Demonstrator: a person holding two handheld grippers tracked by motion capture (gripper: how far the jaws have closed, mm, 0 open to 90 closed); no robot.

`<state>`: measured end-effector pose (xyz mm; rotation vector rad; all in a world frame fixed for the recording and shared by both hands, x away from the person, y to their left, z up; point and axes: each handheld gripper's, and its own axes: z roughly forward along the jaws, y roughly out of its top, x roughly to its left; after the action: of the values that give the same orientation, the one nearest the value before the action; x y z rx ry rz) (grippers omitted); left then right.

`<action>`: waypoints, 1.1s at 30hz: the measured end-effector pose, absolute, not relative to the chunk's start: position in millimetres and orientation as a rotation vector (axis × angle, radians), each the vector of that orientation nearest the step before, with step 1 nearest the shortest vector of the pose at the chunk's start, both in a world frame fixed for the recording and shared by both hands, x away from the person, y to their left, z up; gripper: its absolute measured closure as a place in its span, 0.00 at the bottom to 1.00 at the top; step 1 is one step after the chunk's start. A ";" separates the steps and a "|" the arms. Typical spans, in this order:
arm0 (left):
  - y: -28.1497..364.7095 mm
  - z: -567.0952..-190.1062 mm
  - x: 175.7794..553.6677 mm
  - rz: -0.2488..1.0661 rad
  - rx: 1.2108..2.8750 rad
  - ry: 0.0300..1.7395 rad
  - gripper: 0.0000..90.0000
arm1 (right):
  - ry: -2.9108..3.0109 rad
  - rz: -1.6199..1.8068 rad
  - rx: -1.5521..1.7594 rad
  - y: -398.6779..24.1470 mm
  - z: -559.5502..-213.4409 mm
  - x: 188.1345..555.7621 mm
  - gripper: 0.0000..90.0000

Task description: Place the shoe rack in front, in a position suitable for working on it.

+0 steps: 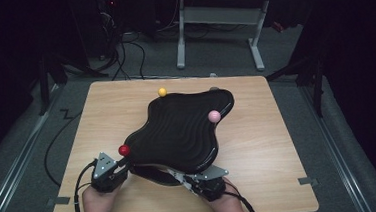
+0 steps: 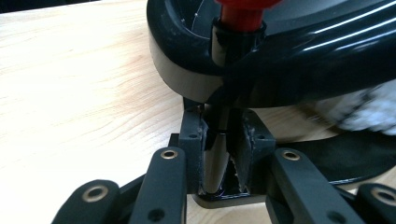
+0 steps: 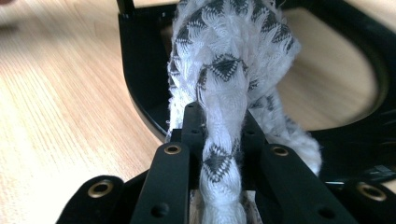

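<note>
Two items held at the surface's (image 1: 261, 181) near edge: glossy black tray (image 1: 180, 131), rigid, slippery, left tongs (image 2: 223, 154) clamped on its red-knobbed peg (image 2: 219, 140); soft, light cloth (image 3: 229, 79) pinched in right tongs (image 3: 219, 140).

A glossy black tray (image 1: 180, 131) carries red (image 1: 124, 150), yellow (image 1: 162, 92) and pink (image 1: 214, 116) knobs; the cloth (image 3: 229, 74) is white with grey triangles.

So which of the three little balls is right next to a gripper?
The red ball. It sits at the tray's near left corner, just above the left gripper. The yellow ball and pink ball sit farther back.
</note>
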<state>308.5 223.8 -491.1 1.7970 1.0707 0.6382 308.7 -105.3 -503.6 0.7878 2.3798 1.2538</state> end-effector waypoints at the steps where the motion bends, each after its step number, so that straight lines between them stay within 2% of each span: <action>1: 223.8 -491.4 308.8 0.639 1.794 1.073 0.82 | 2.372 1.266 0.783 -108.2 -499.9 308.4 0.88; 8: 223.8 -493.0 308.8 0.643 1.782 1.079 0.80 | 2.218 1.380 0.830 -141.5 -464.8 315.9 0.87; 18: 221.0 -492.9 309.1 0.676 1.791 1.083 0.83 | 1.961 1.502 0.826 -174.6 -408.8 312.9 0.88; 25: 221.0 -492.9 309.0 0.680 1.794 1.079 0.83 | 1.984 1.445 0.853 -174.2 -420.0 320.7 0.88; 33: 220.8 -492.8 309.0 0.680 1.796 1.078 0.83 | 2.091 1.349 0.906 -168.3 -452.5 330.6 0.88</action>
<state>309.0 220.8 -492.8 1.7962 1.0778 0.6804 330.6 -168.3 -452.5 0.9059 2.0912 1.3492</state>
